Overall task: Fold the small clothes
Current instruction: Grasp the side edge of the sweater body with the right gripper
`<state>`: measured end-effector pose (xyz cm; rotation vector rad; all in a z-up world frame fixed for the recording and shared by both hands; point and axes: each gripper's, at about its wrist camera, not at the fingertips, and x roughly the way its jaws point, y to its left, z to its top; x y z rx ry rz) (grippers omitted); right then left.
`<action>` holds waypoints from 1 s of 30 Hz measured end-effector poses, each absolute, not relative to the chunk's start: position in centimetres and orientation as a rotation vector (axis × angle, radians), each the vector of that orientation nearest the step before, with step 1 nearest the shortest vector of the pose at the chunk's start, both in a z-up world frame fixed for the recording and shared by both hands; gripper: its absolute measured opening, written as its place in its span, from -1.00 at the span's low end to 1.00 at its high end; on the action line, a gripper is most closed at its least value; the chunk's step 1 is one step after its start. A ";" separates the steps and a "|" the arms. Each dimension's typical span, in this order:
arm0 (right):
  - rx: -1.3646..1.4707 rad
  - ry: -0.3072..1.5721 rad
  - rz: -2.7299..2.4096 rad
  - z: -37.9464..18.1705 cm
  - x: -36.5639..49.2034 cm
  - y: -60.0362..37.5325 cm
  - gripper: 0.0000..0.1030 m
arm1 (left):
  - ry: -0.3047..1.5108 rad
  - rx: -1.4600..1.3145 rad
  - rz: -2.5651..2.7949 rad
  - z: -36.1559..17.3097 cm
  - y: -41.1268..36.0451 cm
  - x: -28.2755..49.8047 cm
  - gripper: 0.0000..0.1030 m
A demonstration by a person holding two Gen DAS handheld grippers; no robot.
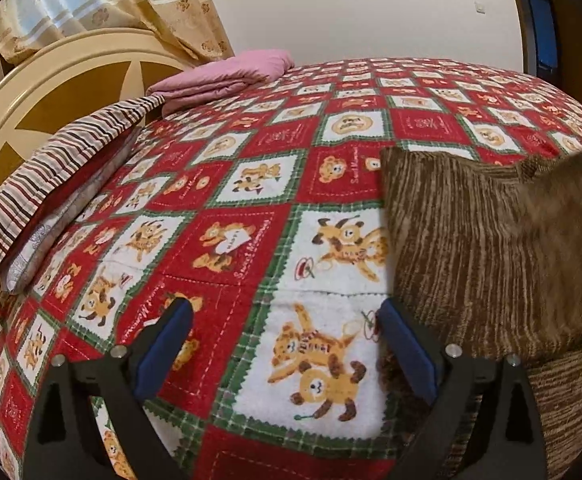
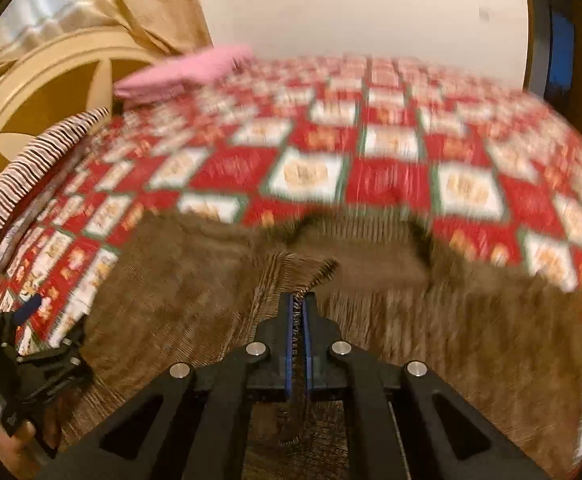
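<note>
Pinched tight on a raised fold of the brown sweater (image 2: 179, 280), the right claw (image 2: 298, 308) lifts that layer to turn it over, while the left claw (image 1: 287, 344) hangs wide and empty above the bed (image 1: 231, 184) at the sweater's left edge.

The garment (image 1: 471, 248) lies on the near right part of the bedspread (image 1: 275, 152). Pillows (image 1: 51, 184) lie along the left edge, before the headboard (image 1: 31, 92). A folded blanket (image 1: 223, 76) lies on the far left corner, with a curtain (image 1: 103, 4) behind it.
</note>
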<state>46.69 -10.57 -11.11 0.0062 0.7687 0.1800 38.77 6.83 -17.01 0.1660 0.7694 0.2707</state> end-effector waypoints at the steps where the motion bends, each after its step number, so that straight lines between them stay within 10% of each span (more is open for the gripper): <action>1: -0.004 0.740 0.153 -10.4 46.6 -10.9 -0.93 | 0.765 0.167 0.269 -17.0 6.8 38.7 0.92; 5: -0.014 0.831 0.143 -12.1 47.8 -11.7 -0.79 | 0.760 0.169 0.270 -16.9 6.8 38.7 0.96; 8: -0.013 0.894 0.112 -13.6 47.2 -12.6 0.19 | 0.757 0.164 0.267 -16.9 6.8 38.6 0.96; 15: 0.099 0.919 0.286 -15.0 43.2 -12.6 0.19 | 0.744 0.075 0.248 -16.6 8.0 38.3 1.00; 21: -0.050 0.905 0.268 -16.3 43.5 -10.3 -0.96 | 0.741 0.050 0.232 -16.5 8.3 38.3 1.00; 30: -0.074 0.821 0.289 -11.3 40.6 -11.5 -1.00 | 0.719 -0.180 0.155 -16.3 11.3 37.4 1.00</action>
